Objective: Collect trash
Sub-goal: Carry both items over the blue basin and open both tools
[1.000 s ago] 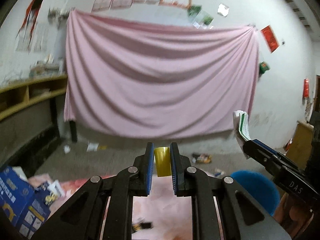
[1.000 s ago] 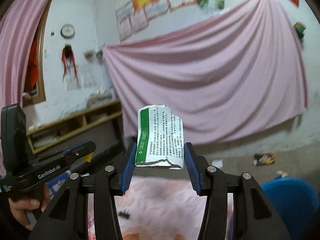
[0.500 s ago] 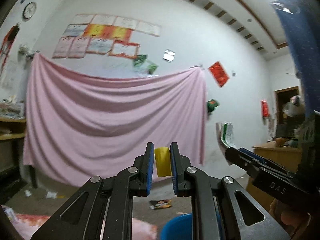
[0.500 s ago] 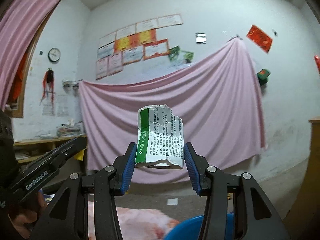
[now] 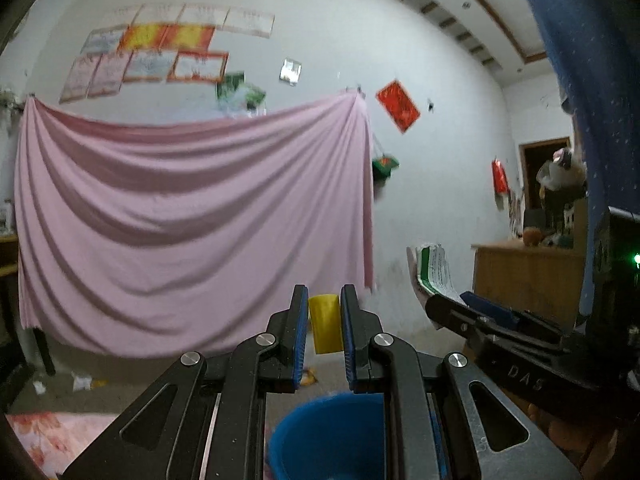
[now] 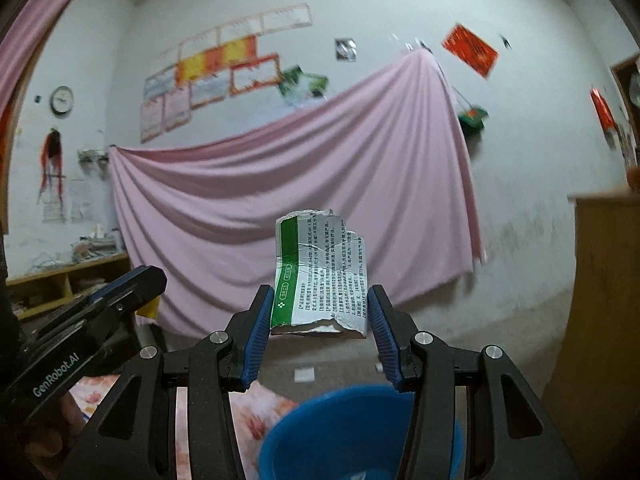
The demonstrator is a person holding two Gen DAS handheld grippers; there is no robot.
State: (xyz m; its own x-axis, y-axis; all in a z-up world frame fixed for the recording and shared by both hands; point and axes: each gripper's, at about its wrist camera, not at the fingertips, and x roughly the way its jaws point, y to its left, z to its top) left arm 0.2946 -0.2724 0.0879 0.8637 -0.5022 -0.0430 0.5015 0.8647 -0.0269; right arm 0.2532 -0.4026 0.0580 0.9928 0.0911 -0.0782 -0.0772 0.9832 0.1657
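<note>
We see the left tongs nearly closed, their blue pads pressed on either side of a small yellow piece held upright between the fingertips. The right tongs stand wider and grip a torn green-and-white carton, printed with dense text, upright between their pads. In the left wrist view the right tongs show at the right with that same carton sticking up from them; in the right wrist view the left tongs show at the left.

Below both pairs of tongs, near the lower edge of each view, sits a blue bucket. To its left lies a pink floral cloth. A few scraps of litter lie on the floor by the far wall, and a white scrap lies on the floor just beyond the bucket.

On the far wall hangs a large pink sheet under a row of posters. A wooden cabinet stands at the right, a clock hangs at the far left.
</note>
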